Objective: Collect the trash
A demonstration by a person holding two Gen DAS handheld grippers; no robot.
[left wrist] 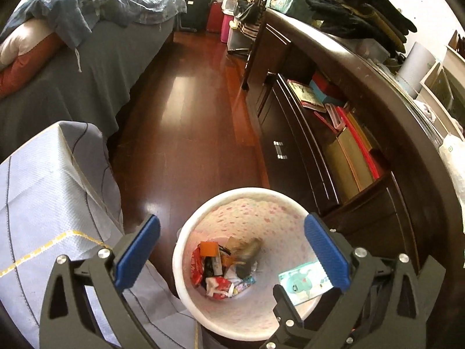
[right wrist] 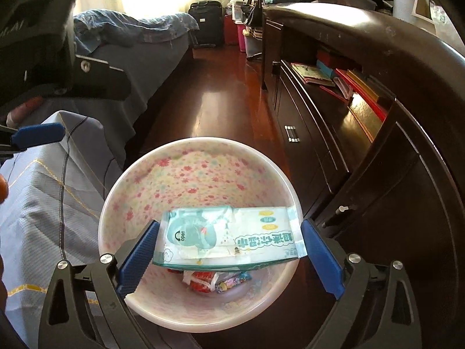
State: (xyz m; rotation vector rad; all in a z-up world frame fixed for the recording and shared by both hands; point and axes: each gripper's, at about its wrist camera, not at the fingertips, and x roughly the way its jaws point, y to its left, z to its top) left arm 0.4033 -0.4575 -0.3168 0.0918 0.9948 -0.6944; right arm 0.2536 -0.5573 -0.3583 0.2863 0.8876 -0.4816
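A white trash bin (left wrist: 186, 238) with a pink flowered inside stands on the floor; it also shows in the right wrist view (right wrist: 116, 192). Several wrappers (left wrist: 216, 273) lie at its bottom. My right gripper (right wrist: 229, 250) hovers over the bin with its blue pads (right wrist: 139, 257) spread wide beside a pale green wet-wipe packet (right wrist: 229, 237). The packet sits between the pads over the bin mouth; a gap shows at the right pad. The packet also shows in the left wrist view (left wrist: 302, 282). My left gripper (left wrist: 232, 253) is open and empty above the bin.
A grey-blue checked cloth (left wrist: 43, 203) covers something at the left of the bin. A dark wooden dresser (left wrist: 363, 157) with an open shelf of books stands at the right. A bed (left wrist: 72, 67) lies at the left, with wooden floor (left wrist: 186, 110) between.
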